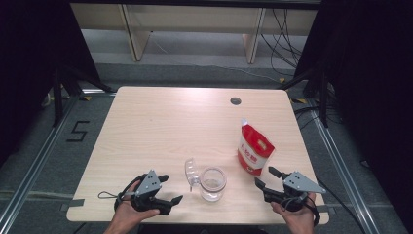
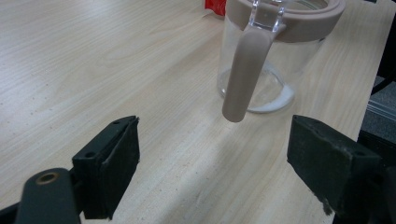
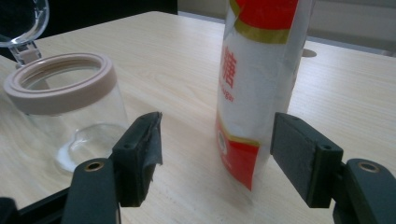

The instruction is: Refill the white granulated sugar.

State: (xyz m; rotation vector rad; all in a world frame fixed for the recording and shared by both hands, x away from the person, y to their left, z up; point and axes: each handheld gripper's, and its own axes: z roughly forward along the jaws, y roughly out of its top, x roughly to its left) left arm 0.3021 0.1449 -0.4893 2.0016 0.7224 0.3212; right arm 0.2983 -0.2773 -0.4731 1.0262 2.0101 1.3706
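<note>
Light wood table (image 1: 160,126), dark floor around it. Left claw (image 1: 170,188) spread wide, nothing in it; the jar (image 1: 213,184) w/ lid flipped open stands just to its right, near but not touching. Next, red & white bag (image 1: 254,148) stands upright. Right claw (image 1: 266,177) spread too, bag just ahead of it, apart.

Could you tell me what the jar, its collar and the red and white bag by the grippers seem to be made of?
Jar: clear and glossy, glass or hard plastic; the table shows through it.
Collar: matte beige, probably plastic or silicone, like the hanging latch.
Bag: thin glossy printed plastic film, judging by its creases and sheen.
</note>
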